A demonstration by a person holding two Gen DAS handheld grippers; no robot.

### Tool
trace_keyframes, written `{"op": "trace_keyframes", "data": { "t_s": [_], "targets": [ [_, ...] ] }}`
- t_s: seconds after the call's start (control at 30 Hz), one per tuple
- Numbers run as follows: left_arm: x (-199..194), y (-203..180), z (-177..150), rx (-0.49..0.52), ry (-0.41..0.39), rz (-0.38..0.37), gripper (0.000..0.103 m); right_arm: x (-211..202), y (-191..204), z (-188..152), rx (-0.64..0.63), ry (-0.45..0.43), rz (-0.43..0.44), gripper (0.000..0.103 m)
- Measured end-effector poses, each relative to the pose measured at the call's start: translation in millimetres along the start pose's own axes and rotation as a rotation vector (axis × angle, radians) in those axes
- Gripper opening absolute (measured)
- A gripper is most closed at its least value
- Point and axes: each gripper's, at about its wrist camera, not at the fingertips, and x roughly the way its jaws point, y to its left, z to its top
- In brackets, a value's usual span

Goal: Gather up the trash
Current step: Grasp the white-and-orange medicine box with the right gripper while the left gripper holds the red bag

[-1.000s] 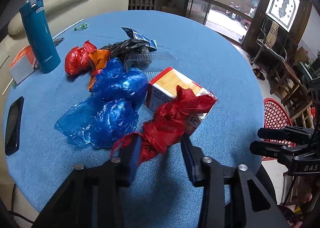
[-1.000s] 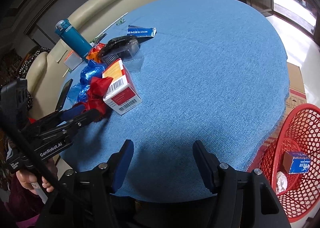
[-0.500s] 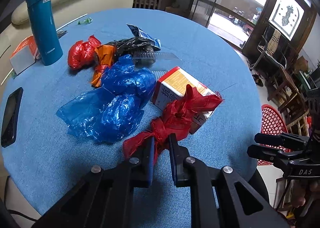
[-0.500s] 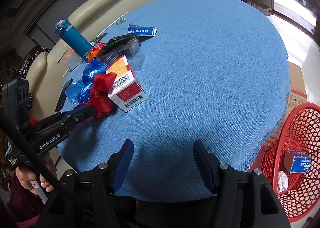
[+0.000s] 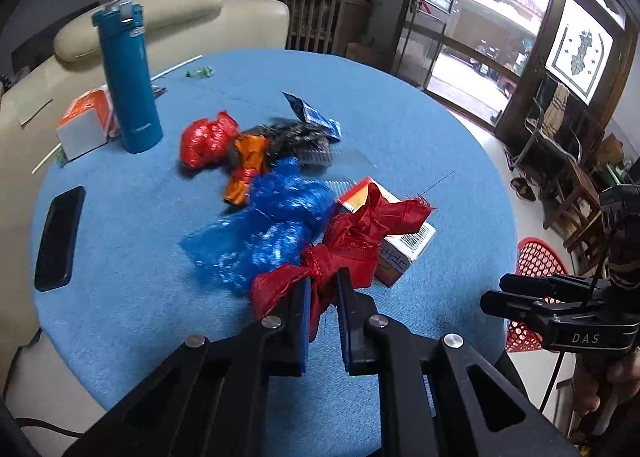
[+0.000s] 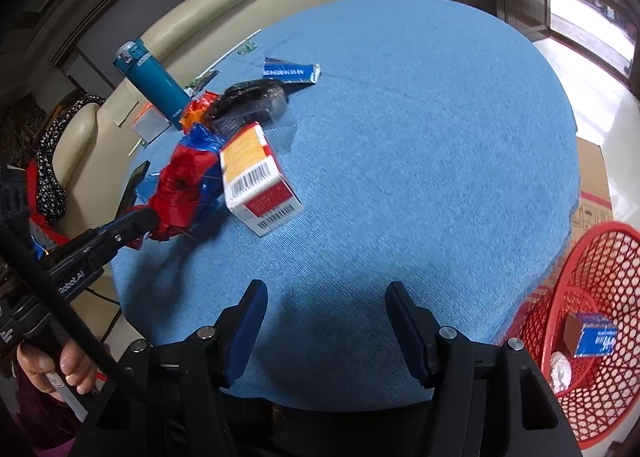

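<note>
Left jaws clamped on trash; right jaws parted and empty.

My left gripper (image 5: pixel 323 293), low centre of its frame, pinches the red plastic bag (image 5: pixel 352 237) at its knotted neck, beside the carton (image 5: pixel 404 241) and blue bag (image 5: pixel 276 225). My right gripper (image 6: pixel 326 313) hangs half open above the blue table (image 6: pixel 420 137); the red basket (image 6: pixel 600 297) sits lower right.

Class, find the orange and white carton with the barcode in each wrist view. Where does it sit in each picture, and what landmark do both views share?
Left wrist view: the carton lies right of centre, partly behind the red plastic bag.
Right wrist view: the carton lies left of centre, beside that bag.
Shared landmark: the teal flask.
</note>
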Motion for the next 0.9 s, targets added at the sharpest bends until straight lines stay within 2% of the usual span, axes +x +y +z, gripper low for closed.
{"op": "trace_keyframes", "data": {
  "t_s": [0.43, 0.6, 0.67, 0.73, 0.9],
  "targets": [
    [-10, 31, -1, -0.075, -0.022, 0.028, 0.013, 4, 32, 30, -0.104, -0.025, -0.039, 0.065],
    [-12, 34, -3, -0.082, -0.025, 0.028, 0.013, 15, 50, 44, -0.142, -0.027, -0.035, 0.066],
    [-13, 35, -3, -0.087, -0.022, 0.028, 0.013, 21, 59, 50, -0.17, -0.036, -0.032, 0.07],
    [-12, 36, -4, -0.091, -0.017, 0.029, 0.013, 28, 66, 55, -0.194, -0.038, -0.034, 0.071],
    [-10, 36, -7, -0.089, -0.002, 0.029, 0.013, 52, 75, 64, -0.233, -0.022, -0.077, 0.071]
  ]
}}
